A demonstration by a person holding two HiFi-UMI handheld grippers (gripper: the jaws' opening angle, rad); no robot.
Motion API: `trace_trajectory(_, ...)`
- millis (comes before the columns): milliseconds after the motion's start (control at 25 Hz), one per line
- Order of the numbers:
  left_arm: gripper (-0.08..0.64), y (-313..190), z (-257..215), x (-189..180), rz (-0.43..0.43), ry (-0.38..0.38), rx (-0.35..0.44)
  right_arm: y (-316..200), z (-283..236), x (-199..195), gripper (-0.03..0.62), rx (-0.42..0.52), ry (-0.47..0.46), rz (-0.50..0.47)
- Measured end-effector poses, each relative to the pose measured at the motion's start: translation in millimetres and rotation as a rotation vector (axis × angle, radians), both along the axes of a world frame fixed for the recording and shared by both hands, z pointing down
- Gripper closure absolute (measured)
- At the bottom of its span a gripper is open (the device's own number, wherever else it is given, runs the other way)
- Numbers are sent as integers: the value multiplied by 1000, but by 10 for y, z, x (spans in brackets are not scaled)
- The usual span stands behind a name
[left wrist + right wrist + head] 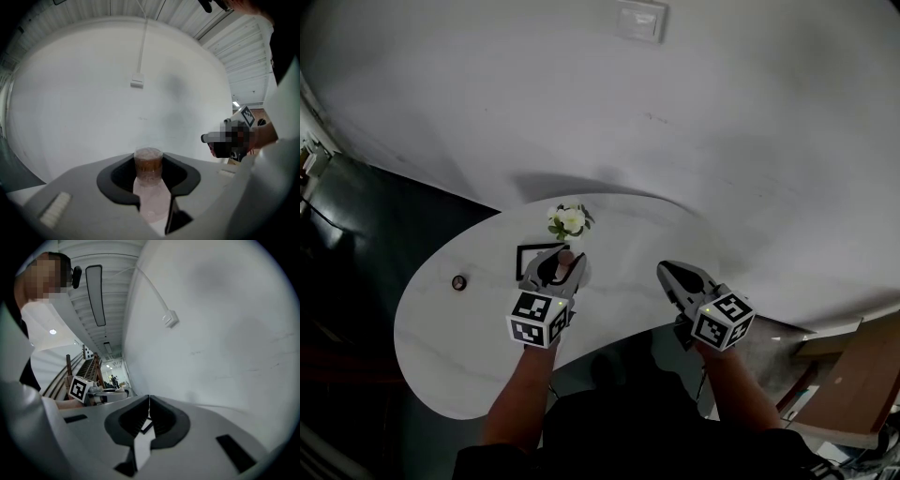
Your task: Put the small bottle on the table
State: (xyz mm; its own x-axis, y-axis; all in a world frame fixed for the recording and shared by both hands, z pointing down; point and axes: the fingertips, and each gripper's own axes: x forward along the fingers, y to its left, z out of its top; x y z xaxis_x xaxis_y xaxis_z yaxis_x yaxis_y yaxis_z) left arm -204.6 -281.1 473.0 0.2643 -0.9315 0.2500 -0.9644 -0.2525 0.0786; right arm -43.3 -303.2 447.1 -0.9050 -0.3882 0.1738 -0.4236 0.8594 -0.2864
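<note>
Fingers [117, 180] of the left gripper [560, 269] clamp the small brown-topped bottle [149, 174] upright above the desk [459, 347], toward its far edge near white flowers [568, 221], while fingers of the right gripper [679, 277] meet, empty.

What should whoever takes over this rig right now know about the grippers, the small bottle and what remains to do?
Left gripper: shut on the small clear bottle with a brown stopper, held over the white curved table, close to the black square outline and the white flowers.
Right gripper: shut, nothing between its jaws, over the table's near edge.
Done: the bottle is in the grip and above the table.
Left: lower it onto a bare spot, open the jaws, draw back.
</note>
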Motion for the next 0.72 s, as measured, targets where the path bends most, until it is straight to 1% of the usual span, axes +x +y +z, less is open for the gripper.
trace_trajectory(240, 417, -284, 223, 63, -9, -2, -50, -256, 167, -14, 581, -42, -4, -23)
trace_trajectory(440, 417, -516, 352, 170, -10, 9, -80, -517, 251, 73, 581, -63, -1, -20)
trace_trajectory(720, 417, -748, 681, 278, -10, 18, -124, -707, 420, 139, 581, -92, 18, -25)
